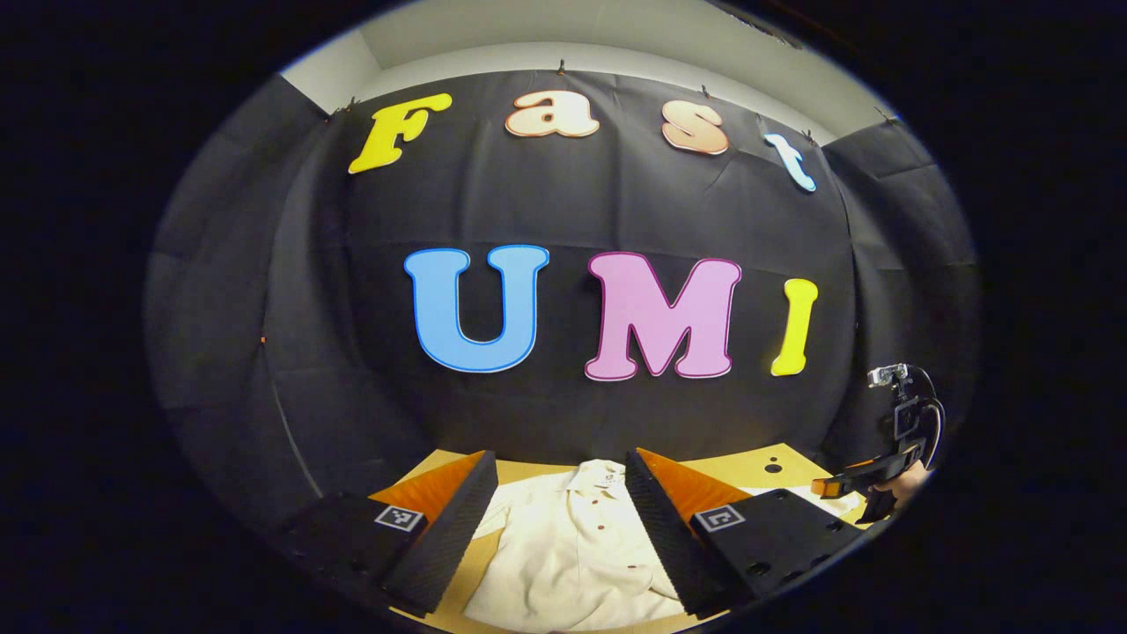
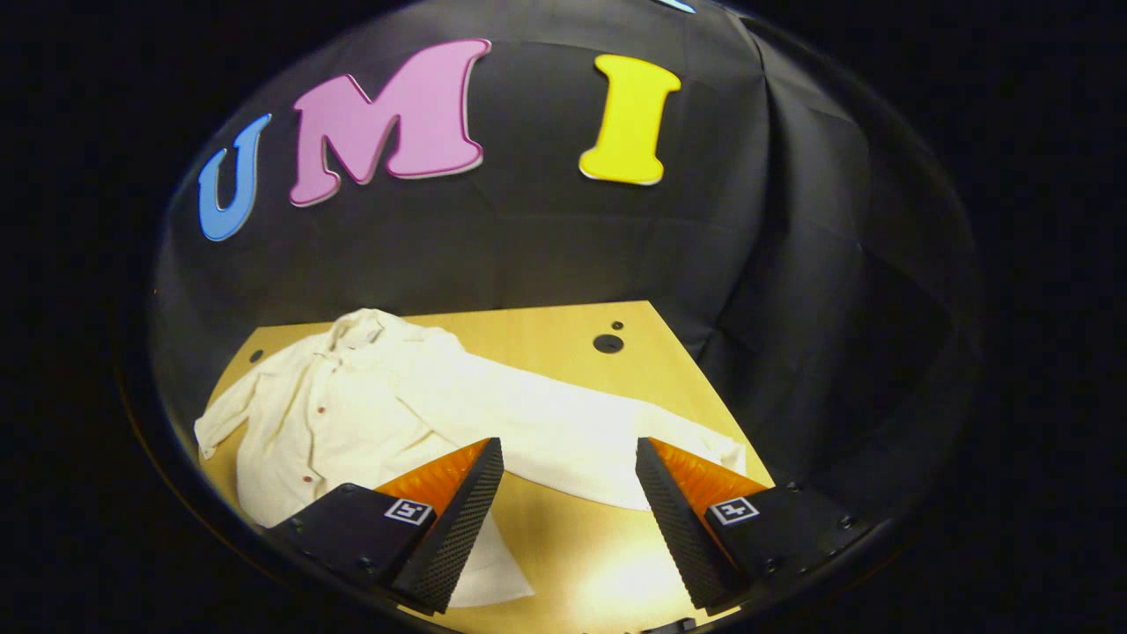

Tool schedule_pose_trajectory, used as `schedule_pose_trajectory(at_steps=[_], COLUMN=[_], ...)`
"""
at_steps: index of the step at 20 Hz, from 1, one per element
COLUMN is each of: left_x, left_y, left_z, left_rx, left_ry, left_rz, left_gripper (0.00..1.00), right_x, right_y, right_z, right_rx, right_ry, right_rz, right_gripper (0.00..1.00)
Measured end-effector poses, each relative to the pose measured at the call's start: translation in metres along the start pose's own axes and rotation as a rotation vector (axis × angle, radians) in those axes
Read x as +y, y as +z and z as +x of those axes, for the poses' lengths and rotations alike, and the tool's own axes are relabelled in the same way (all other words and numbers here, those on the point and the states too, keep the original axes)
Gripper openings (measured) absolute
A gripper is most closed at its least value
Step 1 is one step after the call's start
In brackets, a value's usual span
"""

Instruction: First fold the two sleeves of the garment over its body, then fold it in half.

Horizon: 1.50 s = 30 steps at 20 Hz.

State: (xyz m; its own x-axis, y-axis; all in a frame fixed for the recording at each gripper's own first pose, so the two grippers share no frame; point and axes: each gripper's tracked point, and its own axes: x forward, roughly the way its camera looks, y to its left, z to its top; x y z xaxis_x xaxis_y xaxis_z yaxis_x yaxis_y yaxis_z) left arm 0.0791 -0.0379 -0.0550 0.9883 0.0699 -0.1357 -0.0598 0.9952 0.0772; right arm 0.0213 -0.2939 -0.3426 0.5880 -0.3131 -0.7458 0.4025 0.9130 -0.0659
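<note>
Clearly the right gripper (image 2: 568,519) is the nearer one to the long sleeve (image 2: 581,431), which stretches from the shirt (image 2: 352,414) toward the surface's (image 2: 546,339) right edge, its cuff just beyond the spread, empty fingers. The left gripper (image 1: 559,528), fingers likewise apart and holding nothing, hovers over the shirt's buttoned front, collar toward the far edge.

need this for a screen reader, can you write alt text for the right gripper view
A cream button-front shirt lies spread flat on a wooden table, one long sleeve stretched out toward the camera's right. The right gripper hovers open above that sleeve, holding nothing. Black cloth forms the wall behind.
</note>
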Motion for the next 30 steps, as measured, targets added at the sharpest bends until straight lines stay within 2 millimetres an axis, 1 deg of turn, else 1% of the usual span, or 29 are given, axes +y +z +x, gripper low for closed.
schedule_pose_trajectory(at_steps=[2, 5, 8, 10, 12, 14, 15, 16, 17, 18, 19, 20, 21, 22, 23, 24, 25, 26, 27, 28, 30], left_x=[-0.010, -0.029, -0.043, -0.053, -0.064, -0.077, -0.081, -0.084, -0.087, -0.089, -0.091, -0.092, -0.093, -0.094, -0.094, -0.093, -0.090, -0.087, -0.083, -0.077, -0.064], left_y=[-0.007, -0.012, -0.018, -0.027, -0.034, -0.040, -0.042, -0.044, -0.044, -0.044, -0.043, -0.043, -0.041, -0.041, -0.042, -0.044, -0.044, -0.045, -0.045, -0.046, -0.046], left_z=[0.006, 0.017, 0.028, 0.032, 0.033, 0.031, 0.030, 0.028, 0.027, 0.025, 0.023, 0.021, 0.020, 0.020, 0.020, 0.019, 0.019, 0.018, 0.018, 0.018, 0.018], left_rx=[0.023, 0.047, 0.061, 0.082, 0.106, 0.130, 0.139, 0.145, 0.149, 0.148, 0.147, 0.146, 0.146, 0.146, 0.148, 0.151, 0.152, 0.153, 0.156, 0.158, 0.156], left_ry=[0.007, 0.000, -0.004, -0.015, -0.033, -0.051, -0.055, -0.055, -0.056, -0.059, -0.064, -0.068, -0.072, -0.076, -0.078, -0.078, -0.075, -0.072, -0.066, -0.057, -0.036], left_rz=[-0.004, 0.007, 0.059, 0.084, 0.074, 0.048, 0.043, 0.045, 0.051, 0.056, 0.059, 0.060, 0.056, 0.048, 0.037, 0.028, 0.023, 0.018, 0.012, 0.005, -0.013], left_gripper=[0.96, 0.96, 0.96, 0.96, 0.96, 0.96, 0.96, 0.96, 0.96, 0.96, 0.95, 0.95, 0.95, 0.96, 0.96, 0.96, 0.96, 0.96, 0.96, 0.96, 0.96], right_x=[-0.030, -0.078, -0.122, -0.135, -0.146, -0.156, -0.162, -0.162, -0.159, -0.158, -0.163, -0.160, -0.153, -0.150, -0.144, -0.139, -0.134, -0.130, -0.128, -0.119, -0.100], right_y=[-0.019, -0.044, -0.076, -0.092, -0.096, -0.099, -0.102, -0.103, -0.108, -0.116, -0.111, -0.107, -0.110, -0.106, -0.108, -0.103, -0.103, -0.102, -0.099, -0.091, -0.068], right_z=[0.019, 0.055, 0.079, 0.093, 0.111, 0.115, 0.120, 0.125, 0.130, 0.130, 0.137, 0.138, 0.133, 0.139, 0.140, 0.144, 0.145, 0.146, 0.143, 0.141, 0.133], right_rx=[0.057, 0.144, 0.257, 0.304, 0.334, 0.351, 0.350, 0.350, 0.365, 0.399, 0.351, 0.351, 0.371, 0.349, 0.361, 0.357, 0.364, 0.372, 0.378, 0.368, 0.327], right_ry=[-0.048, -0.118, -0.158, -0.168, -0.162, -0.150, -0.163, -0.164, -0.150, -0.139, -0.141, -0.126, -0.117, -0.106, -0.092, -0.086, -0.091, -0.096, -0.096, -0.072, -0.044], right_rz=[0.001, 0.007, -0.007, 0.037, 0.121, 0.168, 0.185, 0.213, 0.243, 0.259, 0.245, 0.242, 0.235, 0.233, 0.235, 0.240, 0.251, 0.248, 0.244, 0.233, 0.188], right_gripper=[0.98, 0.98, 0.98, 0.98, 0.98, 0.98, 0.98, 0.98, 0.99, 1.00, 0.99, 0.89, 0.90, 0.77, 0.60, 0.36, 0.35, 0.12, 0.10, 0.08, 0.08])
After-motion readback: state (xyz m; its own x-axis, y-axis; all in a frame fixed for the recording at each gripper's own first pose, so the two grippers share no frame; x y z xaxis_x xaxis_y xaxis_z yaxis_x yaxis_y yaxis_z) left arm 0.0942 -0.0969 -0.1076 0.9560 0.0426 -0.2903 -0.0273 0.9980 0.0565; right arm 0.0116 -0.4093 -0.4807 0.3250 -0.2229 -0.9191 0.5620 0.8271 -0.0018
